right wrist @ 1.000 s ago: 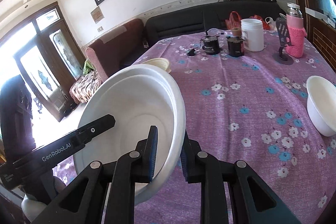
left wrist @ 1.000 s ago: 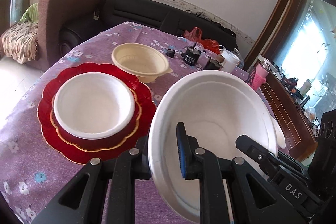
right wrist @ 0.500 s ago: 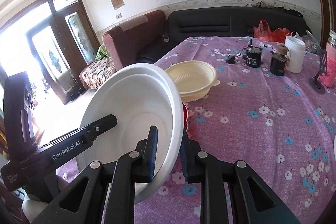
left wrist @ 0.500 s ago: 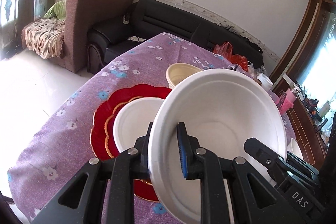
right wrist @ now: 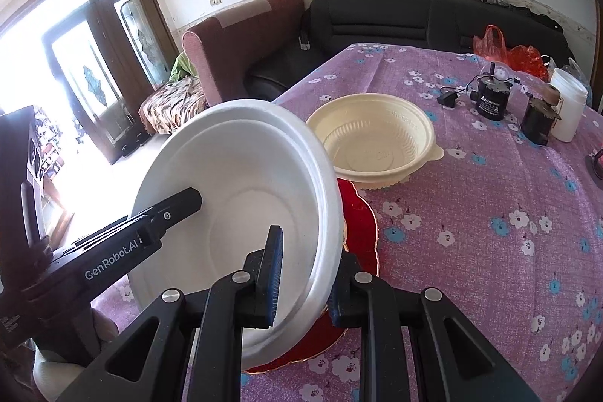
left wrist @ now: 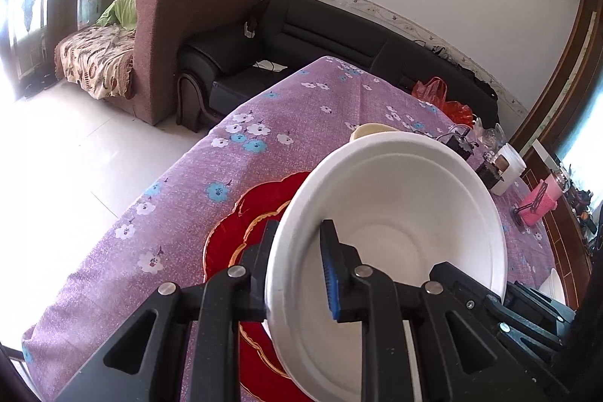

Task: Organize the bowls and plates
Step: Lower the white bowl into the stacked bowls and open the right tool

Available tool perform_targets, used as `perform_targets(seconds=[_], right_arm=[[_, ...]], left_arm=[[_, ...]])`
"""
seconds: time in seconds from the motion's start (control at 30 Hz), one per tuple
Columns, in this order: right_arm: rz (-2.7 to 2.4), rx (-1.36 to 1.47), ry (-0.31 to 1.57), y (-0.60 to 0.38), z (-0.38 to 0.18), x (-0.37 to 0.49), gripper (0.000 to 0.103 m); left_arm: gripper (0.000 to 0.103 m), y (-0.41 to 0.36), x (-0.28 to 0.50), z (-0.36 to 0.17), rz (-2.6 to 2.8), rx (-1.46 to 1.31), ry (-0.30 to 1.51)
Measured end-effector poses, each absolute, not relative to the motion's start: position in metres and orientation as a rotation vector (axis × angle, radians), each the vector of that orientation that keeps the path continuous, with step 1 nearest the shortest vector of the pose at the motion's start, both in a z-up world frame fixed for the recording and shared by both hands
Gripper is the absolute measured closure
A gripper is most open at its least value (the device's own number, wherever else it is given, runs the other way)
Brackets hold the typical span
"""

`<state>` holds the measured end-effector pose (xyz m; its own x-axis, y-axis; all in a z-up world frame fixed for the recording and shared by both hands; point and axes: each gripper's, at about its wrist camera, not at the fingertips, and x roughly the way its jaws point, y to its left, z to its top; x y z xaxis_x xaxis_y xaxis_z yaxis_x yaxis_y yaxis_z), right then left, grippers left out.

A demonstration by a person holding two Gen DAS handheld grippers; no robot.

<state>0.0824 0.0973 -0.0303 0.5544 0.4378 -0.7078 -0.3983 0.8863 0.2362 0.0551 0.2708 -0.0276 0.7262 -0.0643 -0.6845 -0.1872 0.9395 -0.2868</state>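
Observation:
A white foam bowl (left wrist: 395,213) (right wrist: 245,194) hangs tilted between both grippers. My left gripper (left wrist: 299,232) has the bowl's near rim between its jaws, one finger outside and the blue pad inside; its jaws are opening slightly. On the opposite rim my right gripper (right wrist: 307,251) is shut. The bowl is above the red scalloped plate (left wrist: 256,209) (right wrist: 358,232), hiding what sits on it. A cream plastic bowl (right wrist: 377,145) stands just beyond the plate.
Another white bowl (left wrist: 556,285) sits at the far right. Black motors (right wrist: 490,96), a white jar (right wrist: 569,104) and a pink bottle (left wrist: 539,202) stand at the back. The purple tablecloth's edge (left wrist: 124,213) drops off to the left.
Both grippers have carried the white bowl leftward, over the red plate. The white bowl resting on that plate is now hidden behind it.

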Motion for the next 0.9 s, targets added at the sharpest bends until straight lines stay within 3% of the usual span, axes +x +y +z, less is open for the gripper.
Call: perform_targets(seconds=[0.57,0.67,0.73,0.9], right_arm=[[0.502,0.017,0.899,0.115,-0.055,0.103,0.080],[0.503,0.011,0.893,0.117,-0.055,0.102,0.080],[0.502,0.007,0.889,0.118,-0.055,0.101,0.080],[0.501,0.020,0.887,0.117,-0.055,0.100,0.078]], left_arm=[[0.078,0.281,0.071,-0.046,0.135,-0.348,0.788],[0.073,0.284,0.070,-0.046,0.141,-0.357,0.789],[0.061,0.285,0.070,-0.045,0.145,-0.362,0.784],[0.055,0.286,0.067,-0.042,0.147,-0.371,0.769]])
